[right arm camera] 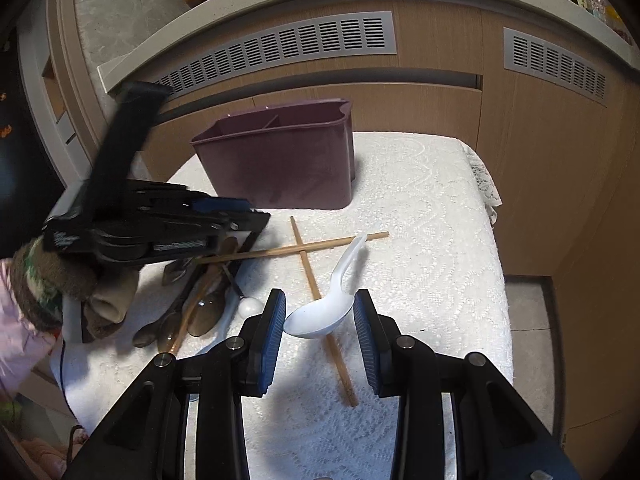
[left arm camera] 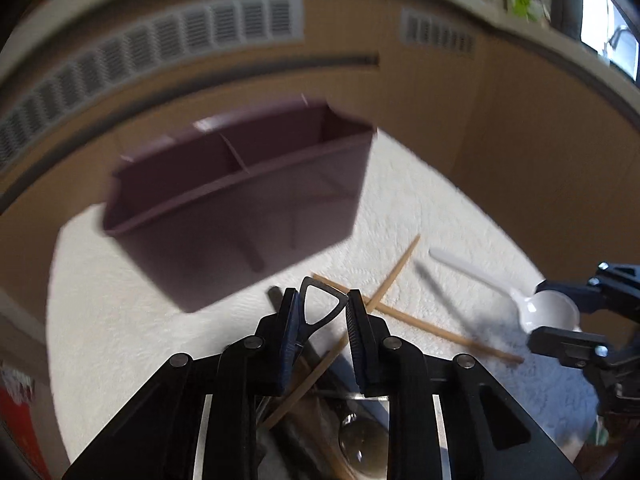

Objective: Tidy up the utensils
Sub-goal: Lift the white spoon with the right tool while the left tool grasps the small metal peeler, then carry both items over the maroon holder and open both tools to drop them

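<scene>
Where a white lace-patterned cloth (right arm camera: 420, 200) covers the table, one maroon utensil caddy (right arm camera: 280, 160) stands upright at the far side, close before a wooden cabinet front (right arm camera: 440, 92) with grey vent grilles (right arm camera: 280, 44); a partition divides its interior into compartments. Left gripper (left arm camera: 322, 300): jaws narrow, pads pressed on either side of a black utensil handle (left arm camera: 320, 304) with a triangular loop end, its lower part running back under the gripper. Right gripper (right arm camera: 320, 312): jaws partly closed, pads gripping the bowl of a white plastic soup spoon (right arm camera: 320, 316), whose handle points up and away toward the caddy. Two wooden chopsticks (right arm camera: 304, 256) lie crossed on the cloth between the caddy and the spoon, one passing under the spoon's bowl. A heap of dark utensils (right arm camera: 200, 300), including clear brownish spoons and a further chopstick, rests on the cloth at the left, below the left gripper. A person's hand in a knitted glove (right arm camera: 44, 280) with a pink sleeve shows at the left edge of the right wrist view. The left wrist view is blurred.
</scene>
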The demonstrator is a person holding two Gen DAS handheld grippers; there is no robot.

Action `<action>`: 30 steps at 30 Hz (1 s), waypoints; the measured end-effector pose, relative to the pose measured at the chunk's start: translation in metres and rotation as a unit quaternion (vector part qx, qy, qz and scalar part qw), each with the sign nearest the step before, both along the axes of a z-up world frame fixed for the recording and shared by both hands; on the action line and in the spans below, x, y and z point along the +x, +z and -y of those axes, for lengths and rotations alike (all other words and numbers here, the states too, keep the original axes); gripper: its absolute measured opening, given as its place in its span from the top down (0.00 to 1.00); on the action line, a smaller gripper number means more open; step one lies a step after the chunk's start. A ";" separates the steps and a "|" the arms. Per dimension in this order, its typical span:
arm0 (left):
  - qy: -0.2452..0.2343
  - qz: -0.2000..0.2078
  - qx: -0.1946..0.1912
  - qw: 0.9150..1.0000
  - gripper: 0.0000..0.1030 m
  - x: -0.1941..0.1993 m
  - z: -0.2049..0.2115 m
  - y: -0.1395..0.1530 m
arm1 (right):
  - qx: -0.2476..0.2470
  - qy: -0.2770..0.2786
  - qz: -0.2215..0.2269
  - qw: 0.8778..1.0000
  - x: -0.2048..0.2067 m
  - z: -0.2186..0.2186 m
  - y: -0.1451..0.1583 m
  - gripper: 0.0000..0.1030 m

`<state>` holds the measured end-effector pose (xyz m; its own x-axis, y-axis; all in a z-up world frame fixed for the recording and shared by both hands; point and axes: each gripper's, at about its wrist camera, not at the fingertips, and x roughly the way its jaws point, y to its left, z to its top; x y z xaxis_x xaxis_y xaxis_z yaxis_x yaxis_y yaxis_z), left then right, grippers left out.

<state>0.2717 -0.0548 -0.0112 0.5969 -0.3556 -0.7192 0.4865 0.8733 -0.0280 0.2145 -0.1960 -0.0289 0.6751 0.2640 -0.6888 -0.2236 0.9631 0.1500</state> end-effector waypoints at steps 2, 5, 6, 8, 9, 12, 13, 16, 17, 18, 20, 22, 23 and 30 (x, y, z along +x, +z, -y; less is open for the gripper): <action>0.026 0.038 -0.030 0.998 0.76 -0.023 -0.016 0.018 | 0.001 0.006 -0.008 1.000 -0.001 -0.003 0.005 0.68; 0.052 0.080 -0.066 0.993 0.76 -0.047 -0.035 0.045 | 0.021 0.021 -0.027 0.999 -0.001 -0.005 0.015 0.68; 0.062 0.093 -0.076 0.991 0.76 -0.055 -0.041 0.053 | 0.024 0.024 -0.030 0.999 0.000 -0.006 0.019 0.68; 0.078 0.106 -0.097 0.987 0.76 -0.067 -0.054 0.064 | 0.023 0.029 -0.030 0.999 -0.001 -0.010 0.027 0.68; 0.084 0.111 -0.104 0.985 0.76 -0.070 -0.058 0.067 | 0.024 0.031 -0.027 0.999 -0.004 -0.013 0.030 0.68; 0.096 0.121 -0.112 0.982 0.76 -0.079 -0.066 0.076 | 0.036 0.042 -0.017 0.998 -0.011 -0.020 0.045 0.68; 0.097 0.122 -0.115 0.981 0.76 -0.079 -0.067 0.079 | 0.038 0.044 -0.011 0.998 -0.014 -0.022 0.051 0.68; 0.102 0.132 -0.124 0.978 0.76 -0.079 -0.072 0.093 | 0.042 0.046 0.011 0.998 -0.020 -0.025 0.073 0.68; 0.101 0.136 -0.130 0.977 0.76 -0.080 -0.074 0.100 | 0.046 0.046 0.020 0.998 -0.021 -0.024 0.083 0.68; 0.099 0.142 -0.142 0.975 0.76 -0.078 -0.076 0.110 | 0.052 0.047 0.030 0.997 -0.021 -0.023 0.094 0.68; 0.095 0.152 -0.158 0.971 0.76 -0.073 -0.079 0.126 | 0.061 0.055 0.048 0.995 -0.017 -0.022 0.117 0.68; 0.098 0.170 -0.166 0.966 0.76 -0.063 -0.080 0.148 | 0.070 0.059 0.052 0.994 -0.004 -0.022 0.142 0.68; 0.097 0.176 -0.171 0.965 0.76 -0.059 -0.080 0.159 | 0.077 0.060 0.047 0.994 0.005 -0.021 0.152 0.68; 0.090 0.205 -0.206 0.953 0.76 -0.018 -0.084 0.195 | 0.066 0.066 -0.007 0.996 0.080 -0.025 0.173 0.68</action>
